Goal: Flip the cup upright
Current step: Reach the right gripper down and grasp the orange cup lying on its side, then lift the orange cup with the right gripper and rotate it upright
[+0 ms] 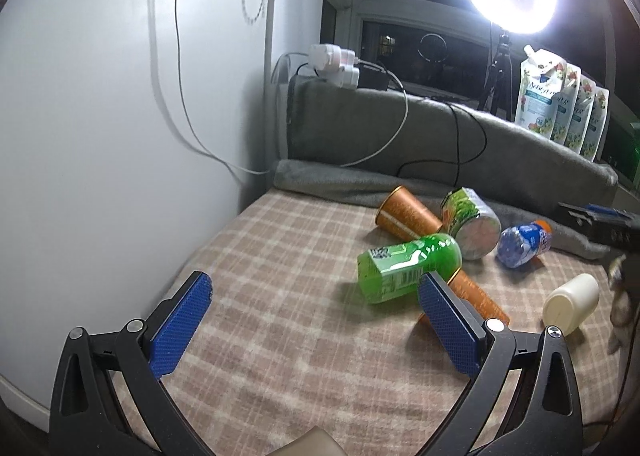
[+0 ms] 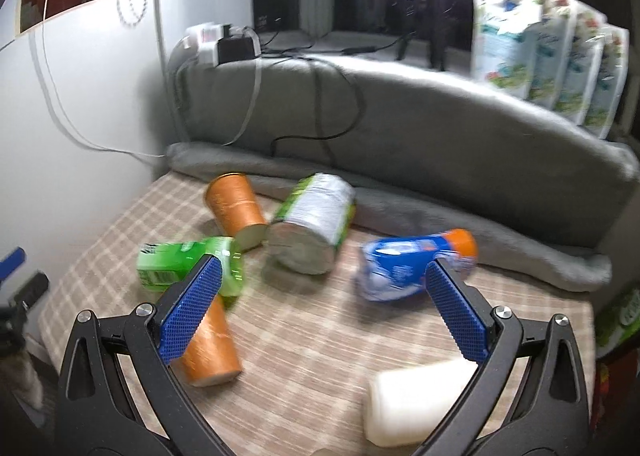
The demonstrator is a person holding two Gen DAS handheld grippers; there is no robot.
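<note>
Several containers lie on their sides on a plaid cloth. An orange cup (image 1: 406,215) (image 2: 235,207) lies at the back, a second orange cup (image 1: 480,298) (image 2: 210,344) nearer. A white cup (image 1: 570,304) (image 2: 412,404) lies at the right front. A green bottle (image 1: 408,266) (image 2: 184,262), a green-labelled can (image 1: 472,221) (image 2: 312,223) and a blue bottle (image 1: 524,242) (image 2: 412,260) lie between them. My left gripper (image 1: 316,288) is open and empty above the cloth, left of the pile. My right gripper (image 2: 324,272) is open and empty, above the cloth in front of the can.
The plaid cloth (image 1: 280,336) (image 2: 320,356) covers the surface. A grey blanket (image 1: 480,159) (image 2: 440,143) rises behind it with cables and a power strip (image 1: 336,63). White pouches (image 1: 560,103) (image 2: 552,47) stand at the back right. A white wall (image 1: 100,135) is on the left.
</note>
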